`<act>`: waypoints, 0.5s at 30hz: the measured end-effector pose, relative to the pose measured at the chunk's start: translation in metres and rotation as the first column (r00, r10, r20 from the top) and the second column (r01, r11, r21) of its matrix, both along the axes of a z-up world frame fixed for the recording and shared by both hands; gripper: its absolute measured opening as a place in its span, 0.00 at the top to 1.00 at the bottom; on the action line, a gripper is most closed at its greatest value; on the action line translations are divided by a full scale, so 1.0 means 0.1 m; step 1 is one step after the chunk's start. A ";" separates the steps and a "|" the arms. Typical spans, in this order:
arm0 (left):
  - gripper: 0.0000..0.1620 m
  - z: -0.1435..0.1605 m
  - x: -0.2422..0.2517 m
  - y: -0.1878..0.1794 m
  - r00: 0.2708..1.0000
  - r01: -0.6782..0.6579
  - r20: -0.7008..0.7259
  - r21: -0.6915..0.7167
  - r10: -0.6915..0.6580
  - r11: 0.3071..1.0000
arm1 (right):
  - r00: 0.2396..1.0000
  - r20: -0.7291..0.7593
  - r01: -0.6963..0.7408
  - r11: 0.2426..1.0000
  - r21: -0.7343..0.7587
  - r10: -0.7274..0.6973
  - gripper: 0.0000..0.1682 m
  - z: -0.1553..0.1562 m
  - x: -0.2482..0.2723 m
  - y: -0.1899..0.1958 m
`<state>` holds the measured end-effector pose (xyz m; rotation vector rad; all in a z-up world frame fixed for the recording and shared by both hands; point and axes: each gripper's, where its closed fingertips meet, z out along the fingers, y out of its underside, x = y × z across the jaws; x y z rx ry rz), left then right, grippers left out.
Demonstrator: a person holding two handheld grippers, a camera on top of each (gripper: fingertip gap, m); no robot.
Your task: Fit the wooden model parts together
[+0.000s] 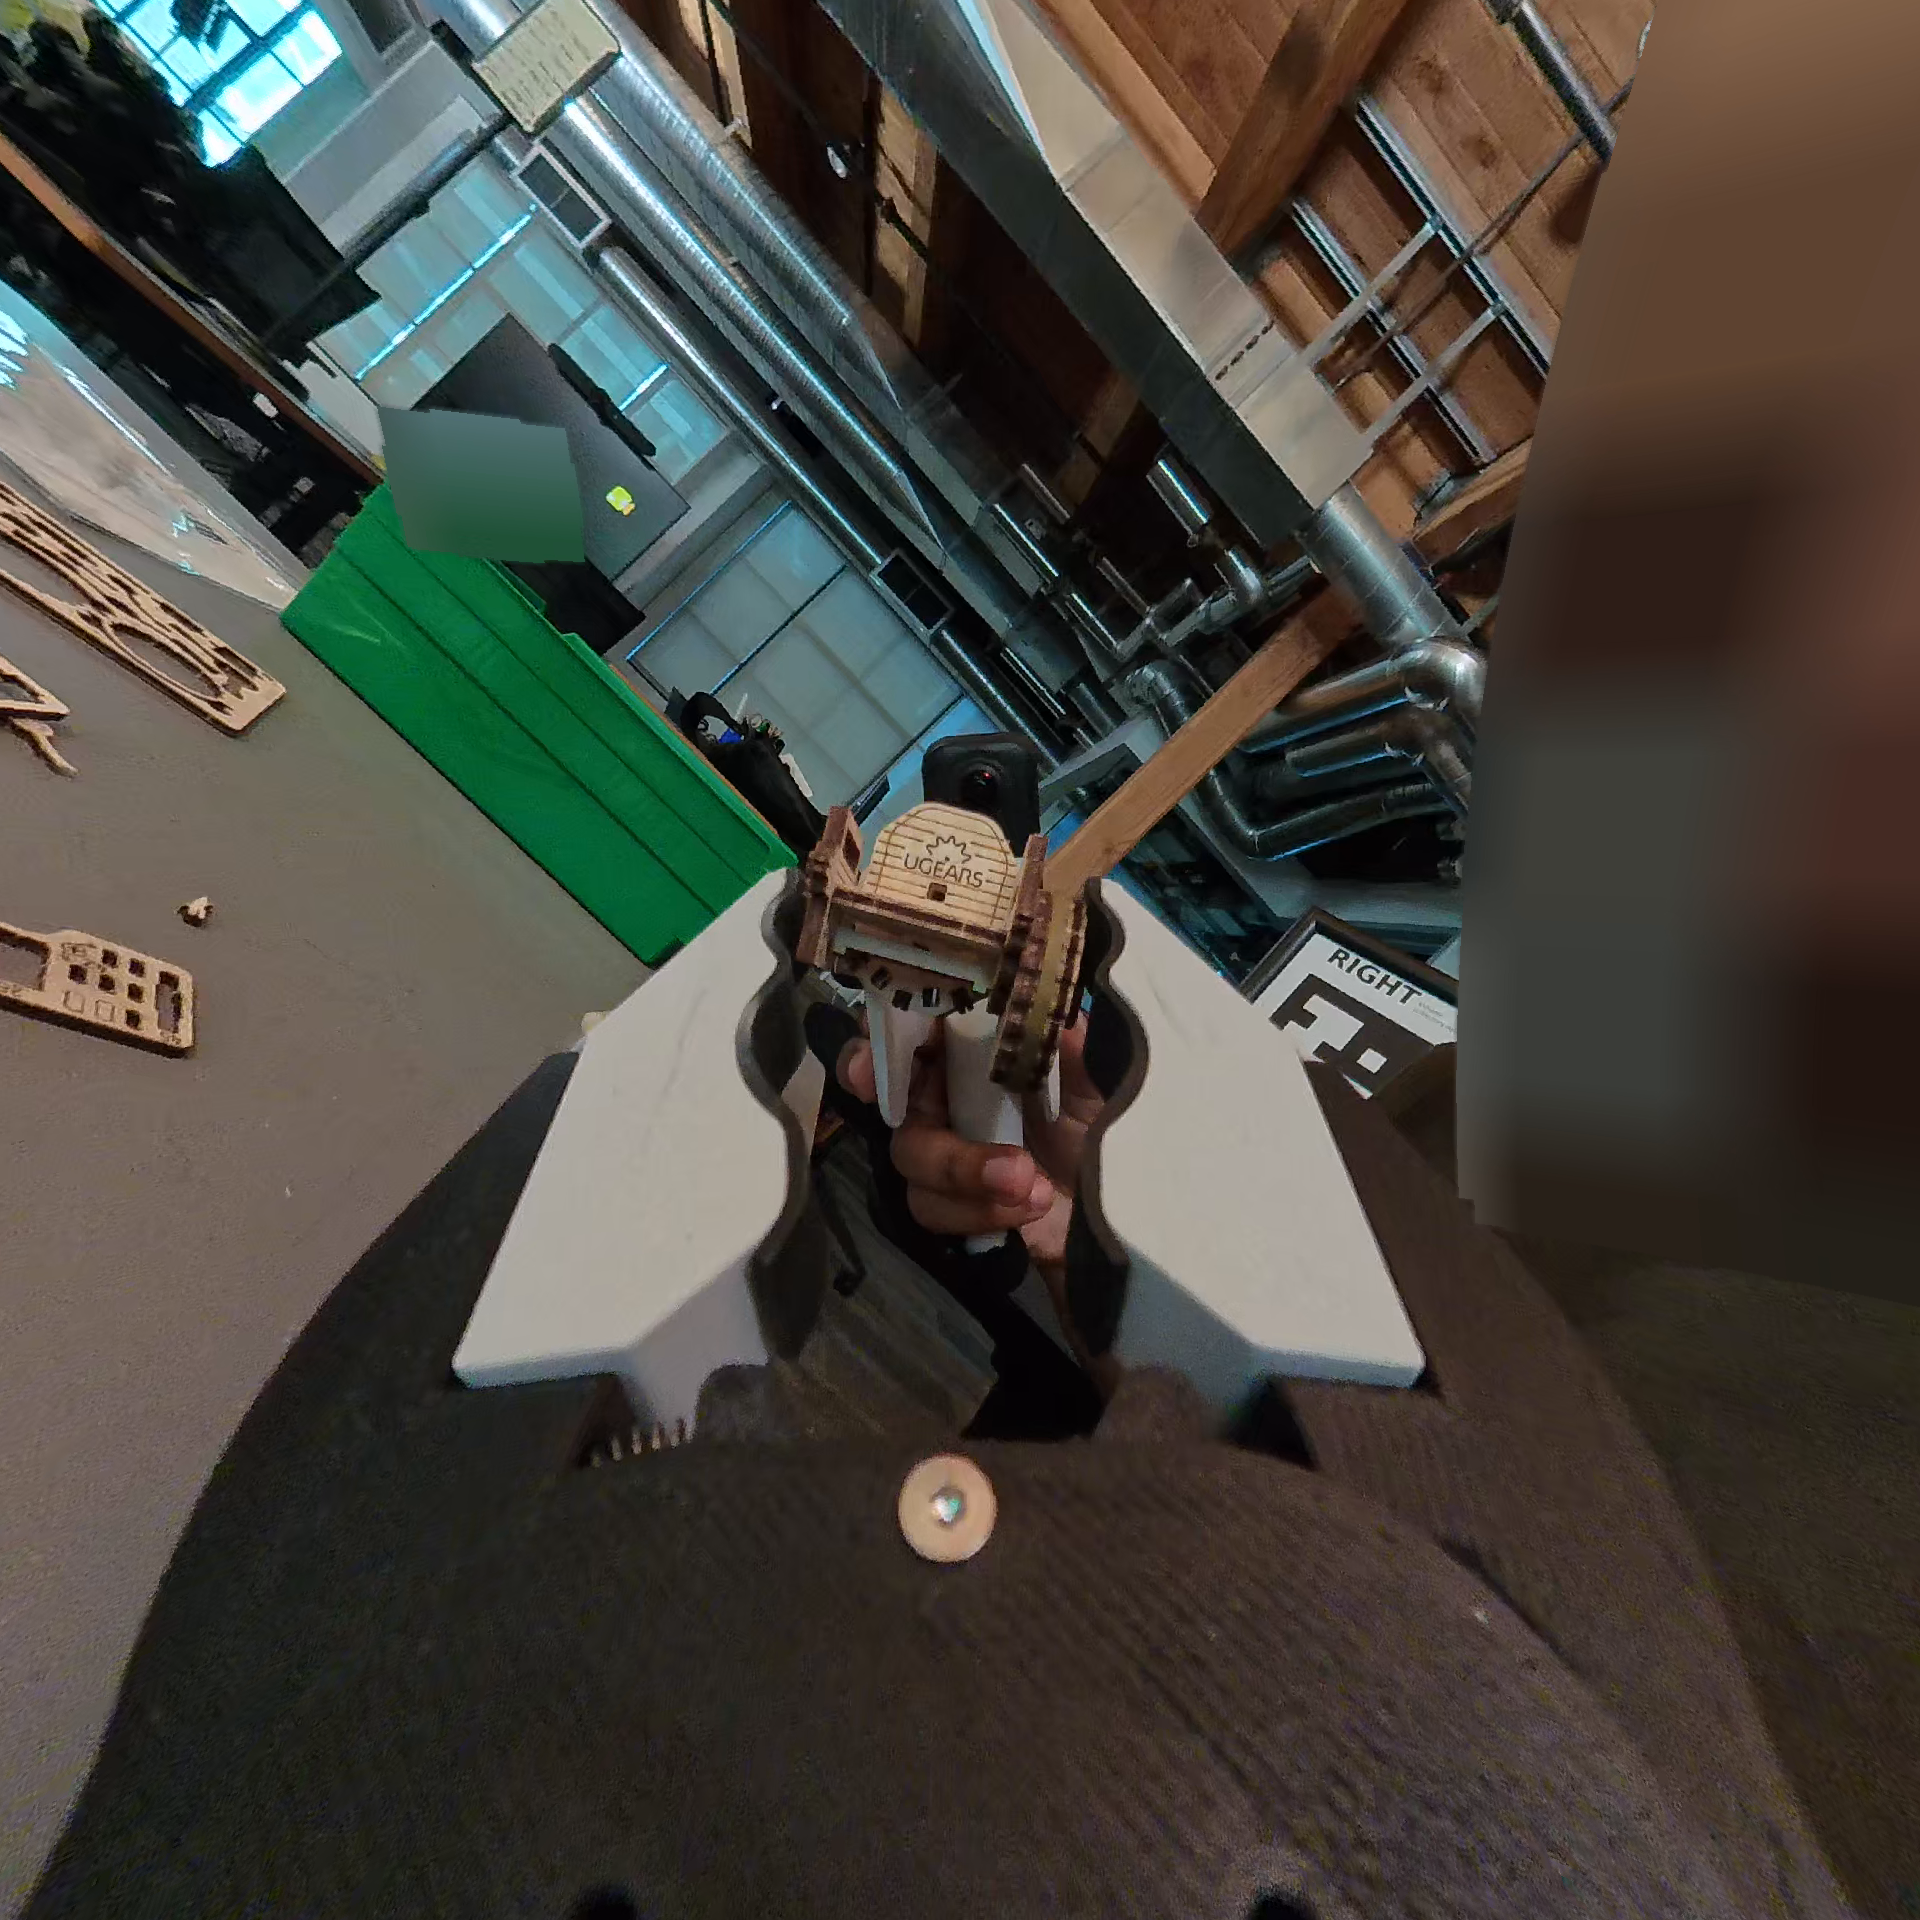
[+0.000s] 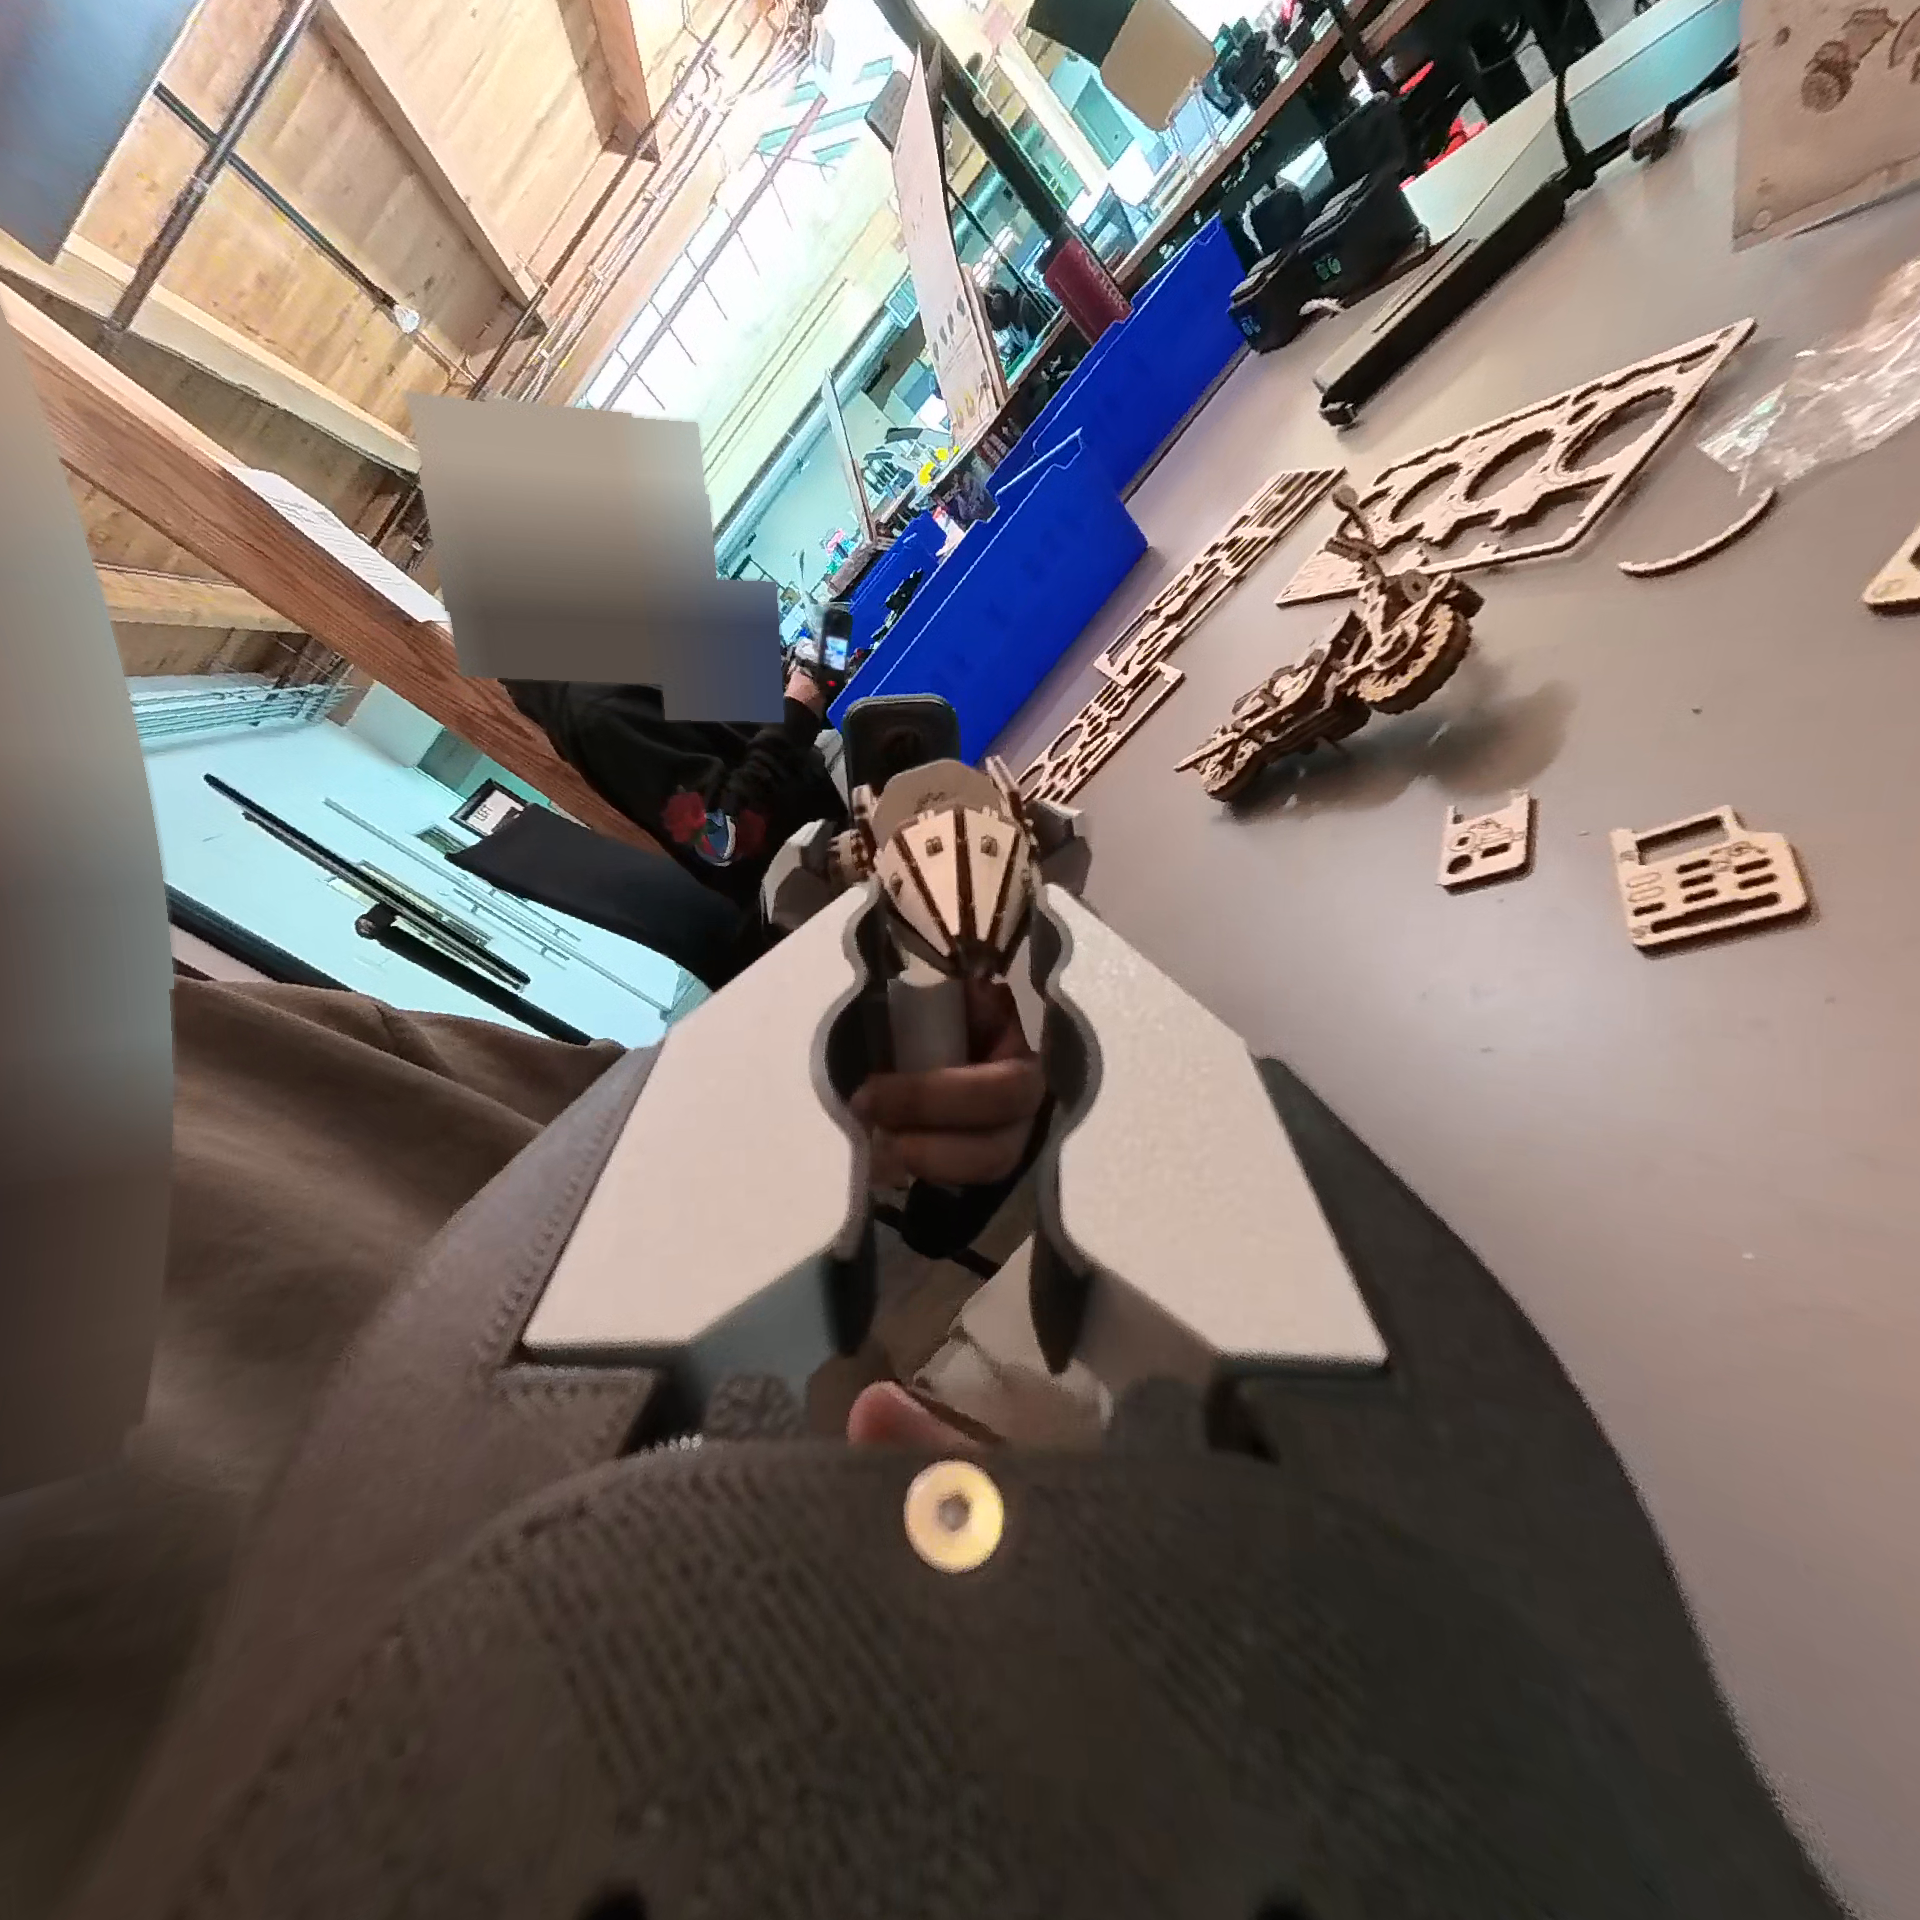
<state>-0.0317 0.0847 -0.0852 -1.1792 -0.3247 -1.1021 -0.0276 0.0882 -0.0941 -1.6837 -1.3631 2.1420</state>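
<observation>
A small wooden sub-assembly (image 1: 940, 894) is held up in the air between both grippers, which face each other. In the left wrist view it shows a slatted arched panel and a toothed wheel (image 1: 1039, 987) on its right side. My left gripper (image 1: 940, 925) is shut on it, with the white fingers (image 1: 665, 1143) against its two sides. In the right wrist view the same assembly shows a fan-shaped ribbed face (image 2: 956, 883). My right gripper (image 2: 956, 914) is shut on it from the opposite end. Each view shows the other gripper's camera and the holding hand behind the part.
On the grey table (image 2: 1455, 1143) stand a finished wooden motorcycle model (image 2: 1340, 665), punched-out part sheets (image 2: 1538, 468), small sheets (image 2: 1709, 878) and a plastic bag (image 2: 1829, 405). More sheets (image 1: 135, 623) (image 1: 99, 987) lie left. A green bin (image 1: 520, 675) and blue bins (image 2: 1039, 540) border the table. A person sits behind.
</observation>
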 end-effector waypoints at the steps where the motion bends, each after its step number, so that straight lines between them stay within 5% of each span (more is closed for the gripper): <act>1: 0.69 0.00 0.00 0.00 1.000 -0.001 -0.006 -0.002 0.001 1.000 | 1.000 0.003 0.000 1.000 0.003 0.000 0.85 0.00 0.00 0.00; 15: 0.69 -0.03 0.06 0.02 0.997 -0.007 -0.073 -0.009 0.006 1.000 | 1.000 0.019 -0.013 0.998 -0.057 0.014 0.85 -0.02 0.05 0.02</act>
